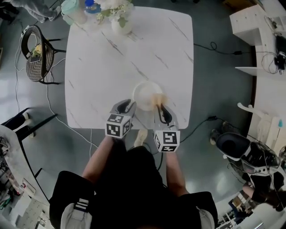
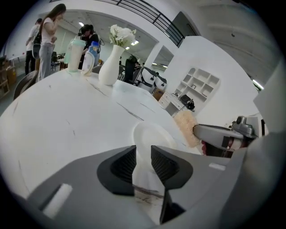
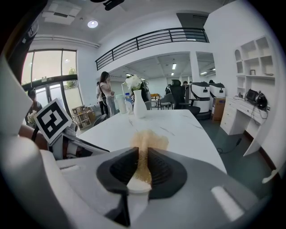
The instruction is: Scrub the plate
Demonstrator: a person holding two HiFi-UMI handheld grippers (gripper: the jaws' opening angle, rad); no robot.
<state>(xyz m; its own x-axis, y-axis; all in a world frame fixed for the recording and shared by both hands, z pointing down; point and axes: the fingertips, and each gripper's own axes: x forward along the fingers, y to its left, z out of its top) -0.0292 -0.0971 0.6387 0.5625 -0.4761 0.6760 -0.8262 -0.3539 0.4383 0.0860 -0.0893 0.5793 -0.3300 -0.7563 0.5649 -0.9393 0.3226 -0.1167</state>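
A small white plate (image 1: 146,95) lies near the front edge of the white marble table (image 1: 111,58). My left gripper (image 1: 128,105) is at the plate's left rim. In the left gripper view the plate (image 2: 152,134) reaches down between the jaws of that gripper (image 2: 143,154), which stand apart with a gap on each side. My right gripper (image 1: 161,108) is at the plate's right rim, shut on a tan scrubber (image 1: 158,99). The right gripper view shows the scrubber (image 3: 149,139) pinched between the pads of the gripper (image 3: 143,156), its tan head sticking out forward.
A white vase of flowers (image 1: 120,22) and bottles (image 1: 73,11) stand at the table's far edge. A wire chair (image 1: 35,51) is left of the table. Cables run over the floor. People stand far behind the table (image 2: 47,40).
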